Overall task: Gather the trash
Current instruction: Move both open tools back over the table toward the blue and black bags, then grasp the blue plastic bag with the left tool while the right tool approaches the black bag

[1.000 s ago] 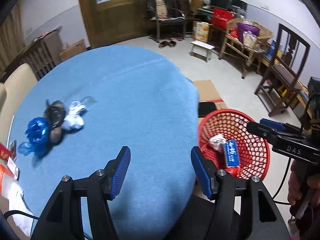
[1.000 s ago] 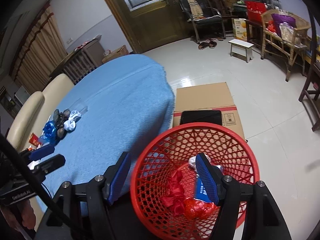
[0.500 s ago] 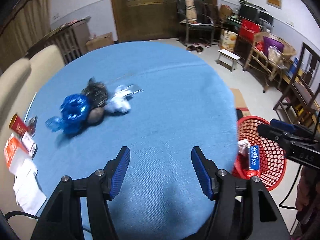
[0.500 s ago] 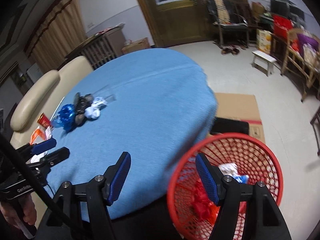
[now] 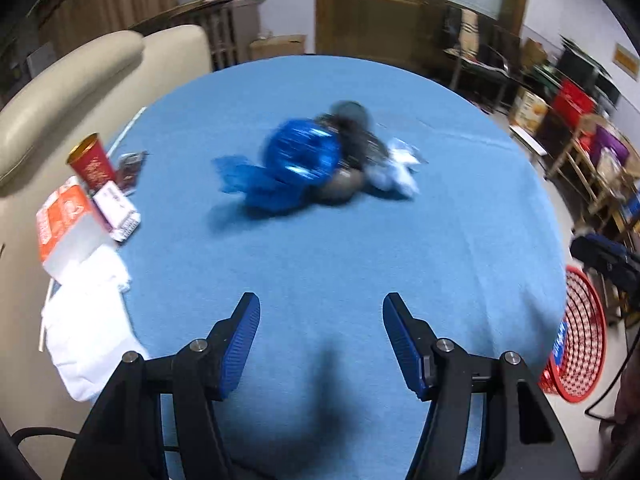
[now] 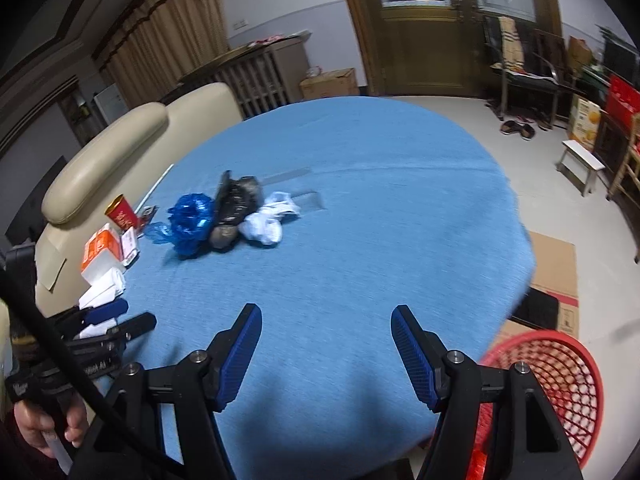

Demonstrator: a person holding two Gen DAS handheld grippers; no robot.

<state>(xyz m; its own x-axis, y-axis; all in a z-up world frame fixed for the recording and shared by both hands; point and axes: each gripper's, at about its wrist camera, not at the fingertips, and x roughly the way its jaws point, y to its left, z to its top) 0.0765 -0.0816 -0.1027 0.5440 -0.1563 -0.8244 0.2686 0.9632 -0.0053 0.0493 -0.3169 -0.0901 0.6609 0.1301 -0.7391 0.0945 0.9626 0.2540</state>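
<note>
A heap of trash lies on the round blue table [image 5: 440, 248] [image 6: 380, 208]: a crumpled blue bag [image 5: 298, 160] [image 6: 190, 218], a black bag [image 5: 354, 132] [image 6: 238, 196] and white crumpled paper [image 5: 394, 170] [image 6: 268, 220]. My left gripper [image 5: 322, 338] hangs open over the near part of the table, short of the heap, with nothing between its fingers. My right gripper [image 6: 326, 346] is open and empty too, above the table's near edge. The red mesh basket [image 5: 580, 332] [image 6: 560, 372] stands on the floor at the table's right side.
At the table's left edge lie a red paper cup [image 5: 92, 162] [image 6: 122, 212], an orange-and-white box [image 5: 66, 224] [image 6: 100, 252], small packets and white tissues [image 5: 88, 320]. A cream sofa [image 6: 120, 148] is behind. Flattened cardboard [image 6: 556, 276] lies on the floor by the basket.
Both grippers have swung left, away from the red basket and toward the trash heap, which now sits nearer the middle of each view. The basket has slid to the right edge.
</note>
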